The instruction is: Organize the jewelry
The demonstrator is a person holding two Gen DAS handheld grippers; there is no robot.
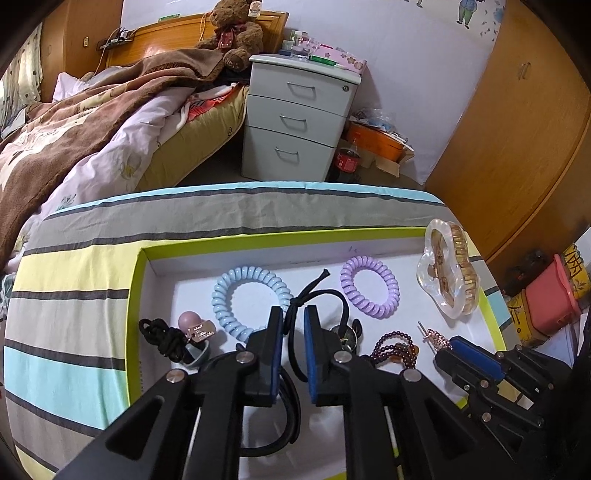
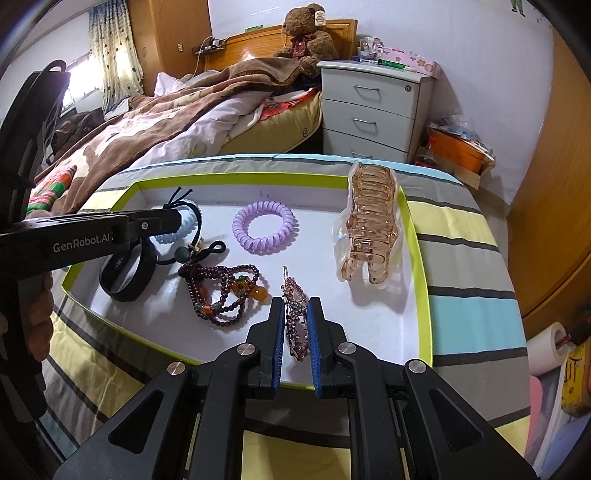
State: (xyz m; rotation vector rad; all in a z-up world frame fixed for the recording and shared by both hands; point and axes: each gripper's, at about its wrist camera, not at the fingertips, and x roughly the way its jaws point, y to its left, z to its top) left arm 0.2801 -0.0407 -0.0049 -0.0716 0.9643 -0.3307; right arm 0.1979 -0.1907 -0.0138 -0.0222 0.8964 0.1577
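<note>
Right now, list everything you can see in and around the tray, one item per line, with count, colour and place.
Tray: one, white with lime rim, on the striped cloth.
Coil hair ties: two, purple mid tray, light blue left of it.
Claw clip: one, clear amber, right side of tray.
Bead bracelets: a dark purple bunch with orange beads, front centre.
Rhinestone hair clip: one, pink-purple, front of tray.
Black elastic hair tie: one, knotted, left centre.
Black band: one, front left.
Black cord bundle: one, left edge, by a pink and grey charm.
Teddy bear: one, brown, on the bed.
Nightstand: one, pale grey, behind.
Left tool: closed on the black elastic hair tie.
Right tool: closed on the rhinestone hair clip.
</note>
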